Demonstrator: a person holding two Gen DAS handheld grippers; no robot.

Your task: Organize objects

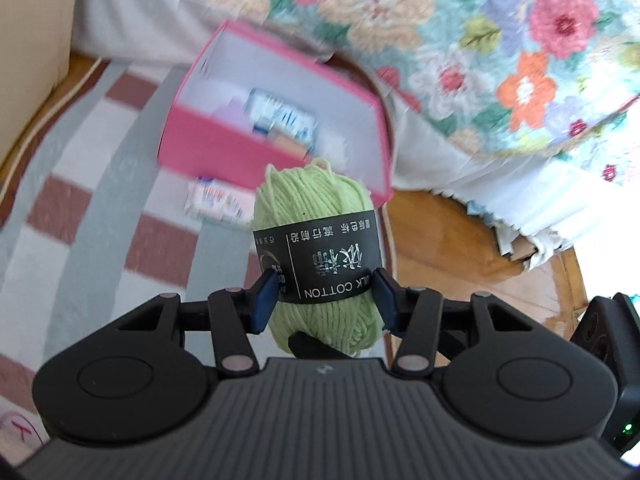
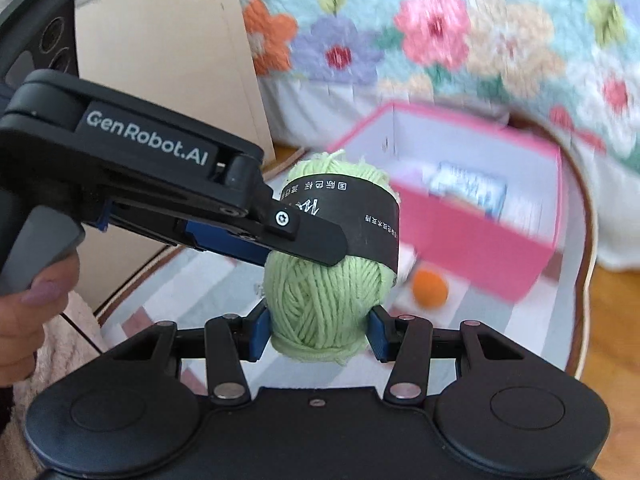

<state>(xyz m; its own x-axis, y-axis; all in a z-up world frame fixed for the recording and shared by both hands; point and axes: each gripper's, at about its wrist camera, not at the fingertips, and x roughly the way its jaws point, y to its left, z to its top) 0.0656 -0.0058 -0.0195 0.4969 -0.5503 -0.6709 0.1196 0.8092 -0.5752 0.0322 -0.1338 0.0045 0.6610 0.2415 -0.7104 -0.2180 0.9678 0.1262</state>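
Light green yarn skein (image 1: 316,248) with a black paper label is up in the air, pinched by both grippers at once: left gripper (image 1: 324,300) squeezing the label band, right gripper (image 2: 318,334) clamped on its lower end. Behind it, on a checkered cloth (image 1: 100,200), sits an open pink cardboard box (image 1: 224,144) with small packets inside, and a small orange ball (image 2: 430,288) lies beside the box.

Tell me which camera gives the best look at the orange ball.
Right wrist view: the orange ball lies in the open on the striped cloth, beside the pink box. The left wrist view does not show it at all.
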